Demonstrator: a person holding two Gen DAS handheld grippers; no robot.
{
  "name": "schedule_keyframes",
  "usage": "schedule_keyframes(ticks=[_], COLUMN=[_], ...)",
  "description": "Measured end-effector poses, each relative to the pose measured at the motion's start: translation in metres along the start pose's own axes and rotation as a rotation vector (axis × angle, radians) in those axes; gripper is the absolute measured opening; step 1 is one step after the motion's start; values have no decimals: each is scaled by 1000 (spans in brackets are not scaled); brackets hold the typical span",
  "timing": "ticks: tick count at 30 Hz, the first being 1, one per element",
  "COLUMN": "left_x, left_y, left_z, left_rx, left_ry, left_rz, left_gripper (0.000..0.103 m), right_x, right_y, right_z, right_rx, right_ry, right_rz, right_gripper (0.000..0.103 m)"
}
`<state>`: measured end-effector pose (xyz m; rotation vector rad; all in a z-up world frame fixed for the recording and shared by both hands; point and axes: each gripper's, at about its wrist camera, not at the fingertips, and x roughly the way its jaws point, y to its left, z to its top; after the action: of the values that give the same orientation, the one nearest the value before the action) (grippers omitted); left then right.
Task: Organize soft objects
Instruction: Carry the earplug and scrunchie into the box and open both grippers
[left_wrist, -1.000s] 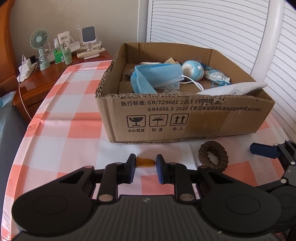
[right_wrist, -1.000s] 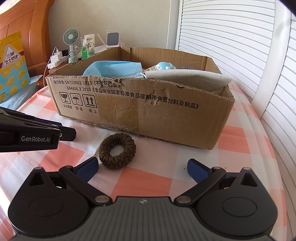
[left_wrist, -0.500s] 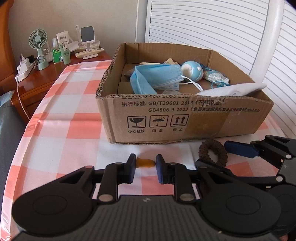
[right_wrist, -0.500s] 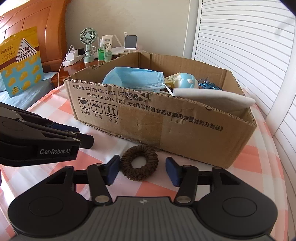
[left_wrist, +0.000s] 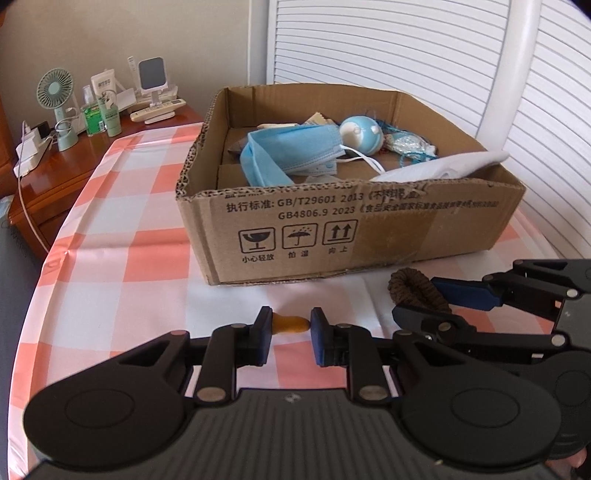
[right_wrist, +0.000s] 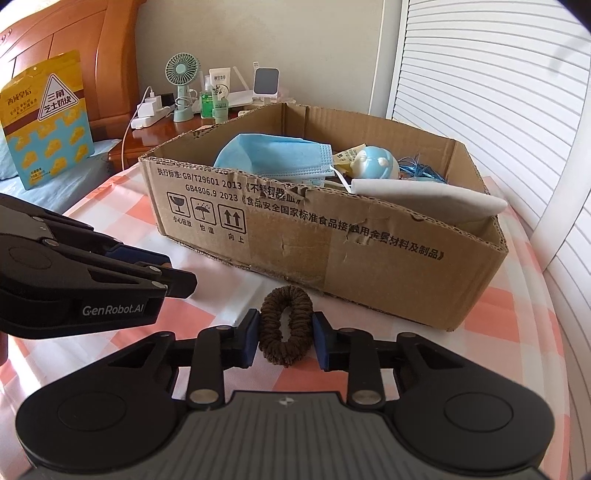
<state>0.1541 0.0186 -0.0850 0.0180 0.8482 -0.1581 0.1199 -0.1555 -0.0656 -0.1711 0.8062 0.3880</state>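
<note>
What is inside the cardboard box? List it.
In the cardboard box: blue face mask, round blue toy, white cloth, blue stringy bundle. Anything beneath them is hidden.

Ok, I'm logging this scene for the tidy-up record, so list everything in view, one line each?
cardboard box: one, brown, open, on the tablecloth
face mask: one, blue, in the box
round toy: one, pale blue, in the box
white cloth: one, draped over the box's front wall
hair scrunchie: one, brown, in front of the box
small amber piece: one, orange-brown, on the tablecloth
tablecloth: one, pink and white check
desk fan: one, pale green, on the wooden side table
snack bag: one, yellow, far left
left hand-held gripper: shut on the amber piece
right hand-held gripper: closing, pads squeezing the scrunchie
</note>
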Motion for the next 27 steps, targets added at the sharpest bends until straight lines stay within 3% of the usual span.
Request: schedule_keyframes(ticks=[12, 19, 25, 26, 27], left_x=[-39, -56, -33, -29, -25], left_y=[2, -1, -12, -14, -15], left_z=[13, 51, 89, 92, 94], left_rx=[67, 104, 117, 118, 121], left_ry=[-27, -111, -155, -160, -169], left_rz=[-117, -143, -137, -119, -106], left_gripper=[20, 20, 21, 25, 38], right_x=[-41, -71, -82, -83, -83], right_y=[-13, -22, -31, -31, -32], right_z=[12, 33, 45, 47, 49], right_rx=[17, -3, -20, -25, -28], right_ry=[-42, -123, -165, -167, -170], right_rz=[75, 75, 44, 38, 32], right_gripper=[34, 34, 34, 34, 34])
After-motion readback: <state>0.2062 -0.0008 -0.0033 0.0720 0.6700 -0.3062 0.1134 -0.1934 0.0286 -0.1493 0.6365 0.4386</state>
